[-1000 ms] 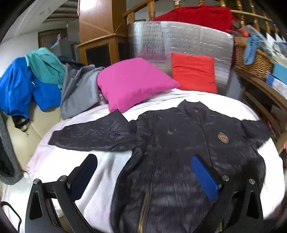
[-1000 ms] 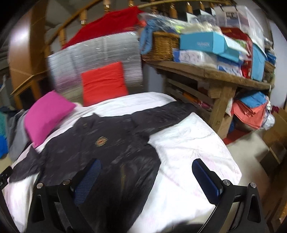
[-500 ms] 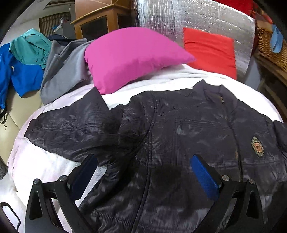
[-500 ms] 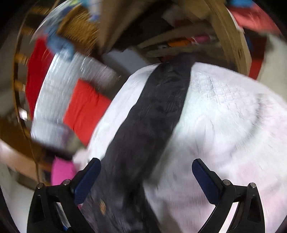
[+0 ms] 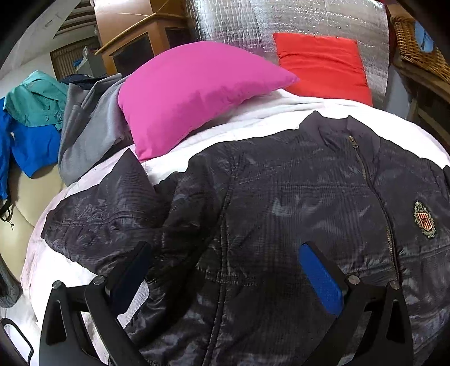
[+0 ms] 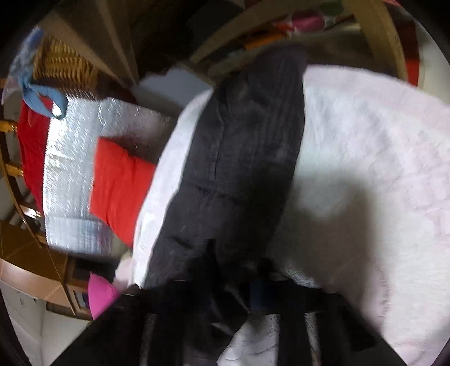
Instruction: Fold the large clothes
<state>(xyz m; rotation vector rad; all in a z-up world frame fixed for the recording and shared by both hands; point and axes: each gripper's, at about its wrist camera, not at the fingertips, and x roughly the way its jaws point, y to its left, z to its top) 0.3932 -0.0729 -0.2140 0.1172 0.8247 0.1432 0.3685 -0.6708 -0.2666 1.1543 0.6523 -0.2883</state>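
Left wrist view: we see the dark quilted jacket [image 5: 281, 202] lying face up and zipped on the white bed cover [image 5: 253, 121], collar toward 12 o'clock, one sleeve [image 5: 98, 222] stretched out toward 9 o'clock. An embroidered crest [image 5: 424, 219] sits on the chest at 3 o'clock. The left gripper [image 5: 225, 270] hovers low over the jacket's side seam with its jaws wide — nothing is pinched between the blue pads [image 5: 320, 281]. A pink pillow [image 5: 191, 90] leans at 11 o'clock, a red pillow [image 5: 320, 62] at 1 o'clock against a silver foil panel [image 5: 281, 22]; grey [image 5: 87, 132], teal [image 5: 33, 98] and blue garments [image 5: 31, 146] hang at 9 to 10 o'clock.

Right wrist view, rolled and blurred: the jacket's other sleeve [image 6: 239, 157] runs from 6 toward 12 o'clock across the cover [image 6: 365, 169]. The right gripper [image 6: 233, 290] is at 6 o'clock with its jaws drawn narrow — we read them as clamped on dark sleeve fabric, though blur hides the pads. A wicker basket [image 6: 62, 64] shows at 10 o'clock.
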